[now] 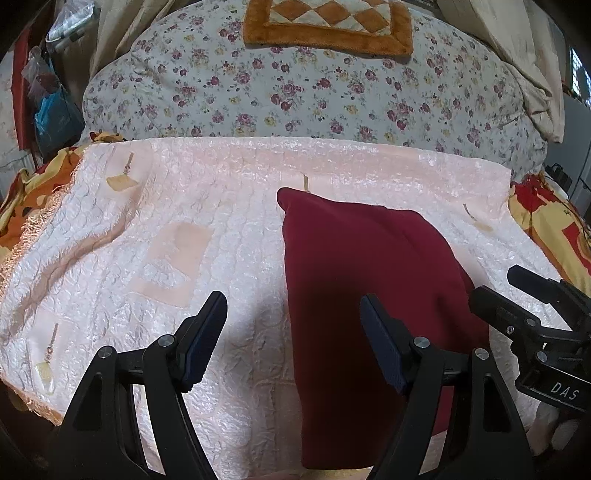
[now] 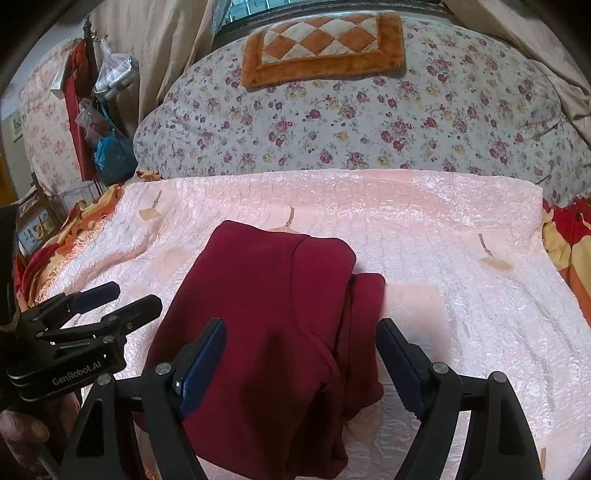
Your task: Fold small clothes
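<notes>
A dark red garment (image 1: 362,280) lies folded lengthwise on the pink quilted bedspread (image 1: 221,229). In the right wrist view the garment (image 2: 266,317) shows layered folds, with a narrower strip along its right side. My left gripper (image 1: 293,325) is open and empty, hovering above the garment's left edge. My right gripper (image 2: 301,350) is open and empty above the garment's near part. The right gripper also shows in the left wrist view (image 1: 495,284), and the left gripper in the right wrist view (image 2: 138,297), both open.
A floral quilt bundle (image 1: 295,92) with an orange checkered mat (image 1: 328,26) lies behind the bedspread. A red and yellow blanket (image 1: 554,229) shows at both sides. Bags (image 2: 110,147) hang at the left.
</notes>
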### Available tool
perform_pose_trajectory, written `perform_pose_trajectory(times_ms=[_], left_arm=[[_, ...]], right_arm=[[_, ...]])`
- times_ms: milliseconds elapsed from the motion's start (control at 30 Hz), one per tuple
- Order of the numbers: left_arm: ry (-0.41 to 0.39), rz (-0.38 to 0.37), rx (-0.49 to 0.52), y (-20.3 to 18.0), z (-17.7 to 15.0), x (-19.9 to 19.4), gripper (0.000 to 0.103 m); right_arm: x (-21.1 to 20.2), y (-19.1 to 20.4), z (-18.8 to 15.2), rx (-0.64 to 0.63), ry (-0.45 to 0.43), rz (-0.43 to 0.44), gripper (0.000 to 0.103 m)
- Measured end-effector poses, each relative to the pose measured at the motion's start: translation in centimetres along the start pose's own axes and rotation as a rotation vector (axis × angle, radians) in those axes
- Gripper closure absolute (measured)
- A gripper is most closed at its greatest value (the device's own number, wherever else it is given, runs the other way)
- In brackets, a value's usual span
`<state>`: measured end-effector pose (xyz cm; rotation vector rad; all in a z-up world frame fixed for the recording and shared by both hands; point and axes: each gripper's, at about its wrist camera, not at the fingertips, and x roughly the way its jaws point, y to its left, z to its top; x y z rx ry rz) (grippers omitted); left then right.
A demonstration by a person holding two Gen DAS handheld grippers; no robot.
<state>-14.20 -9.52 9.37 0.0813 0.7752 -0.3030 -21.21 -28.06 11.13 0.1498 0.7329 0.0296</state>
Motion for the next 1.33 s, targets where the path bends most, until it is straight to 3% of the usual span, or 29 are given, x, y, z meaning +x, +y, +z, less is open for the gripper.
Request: perform_pose_trajectory(times_ms=[1333], left_arm=[[0.025,-0.017,-0.009,0.1,-0.1,1.5,0.028]], right_arm=[[1.7,0.0,-0.3,0.001,0.044,-0.007,0.022]])
